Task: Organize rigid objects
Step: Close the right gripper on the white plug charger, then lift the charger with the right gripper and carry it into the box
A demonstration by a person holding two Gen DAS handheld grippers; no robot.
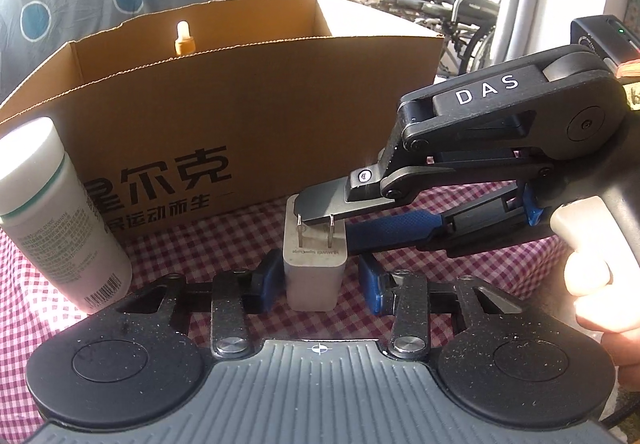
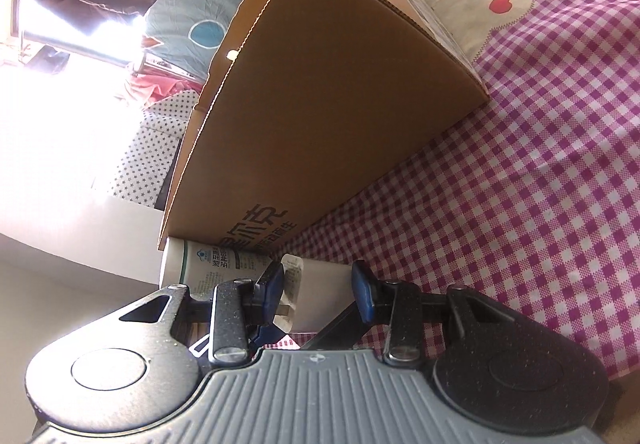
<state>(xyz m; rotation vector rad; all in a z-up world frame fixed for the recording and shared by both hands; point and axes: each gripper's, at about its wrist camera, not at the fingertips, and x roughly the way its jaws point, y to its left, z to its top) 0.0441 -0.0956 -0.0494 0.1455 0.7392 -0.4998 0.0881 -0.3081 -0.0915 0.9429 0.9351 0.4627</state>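
A white plug charger (image 1: 314, 268) stands on the checked cloth, prongs up, between the blue pads of my left gripper (image 1: 316, 280), which is open with gaps either side. My right gripper (image 1: 326, 222) comes in from the right, turned on its side, its fingers above and below the charger's top; it looks open. In the right wrist view the charger (image 2: 316, 296) sits between that gripper's (image 2: 320, 290) spread fingers. A white bottle (image 1: 52, 215) stands at the left, also in the right wrist view (image 2: 208, 264).
An open cardboard box (image 1: 224, 91) stands just behind the charger, with a dropper bottle (image 1: 184, 39) inside. It fills the right wrist view (image 2: 328, 95). A pink checked cloth (image 2: 520, 183) covers the surface. A wheelchair (image 1: 452, 7) is far behind.
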